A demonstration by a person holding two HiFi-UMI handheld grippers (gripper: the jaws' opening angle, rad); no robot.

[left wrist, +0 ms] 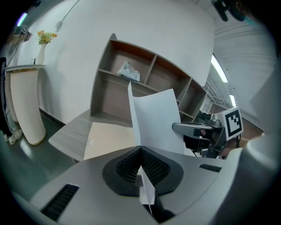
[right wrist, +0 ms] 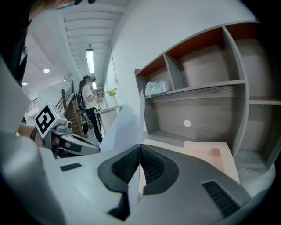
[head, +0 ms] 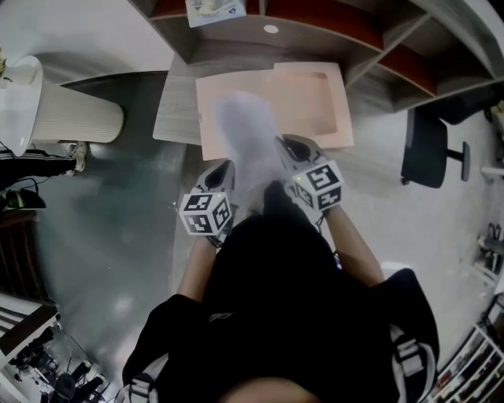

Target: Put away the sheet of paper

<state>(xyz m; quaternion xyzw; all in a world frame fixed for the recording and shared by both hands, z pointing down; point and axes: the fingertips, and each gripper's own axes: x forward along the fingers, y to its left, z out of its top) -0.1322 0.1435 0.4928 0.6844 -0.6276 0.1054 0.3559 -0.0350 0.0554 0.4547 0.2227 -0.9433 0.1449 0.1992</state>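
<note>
A white sheet of paper (head: pixel 246 130) stands on edge between my two grippers, blurred in the head view. My left gripper (head: pixel 223 177) is shut on its lower left edge, and the sheet (left wrist: pixel 153 123) rises from the closed jaws (left wrist: pixel 140 151). On the other side my right gripper (head: pixel 293 153) is also shut on the sheet (right wrist: pixel 118 127), pinched at the jaw line (right wrist: pixel 140 149). Below the paper, a pale pink folder (head: pixel 315 102) lies open on the grey desk (head: pixel 177 110). Each gripper view shows the other gripper across the sheet.
Wooden shelves (head: pixel 331 31) rise behind the desk, with a white packet (head: pixel 213 9) on one shelf. A black office chair (head: pixel 429 146) stands to the right. At the left is a white ribbed pedestal (head: pixel 71 114). A person (right wrist: pixel 88 105) stands far off.
</note>
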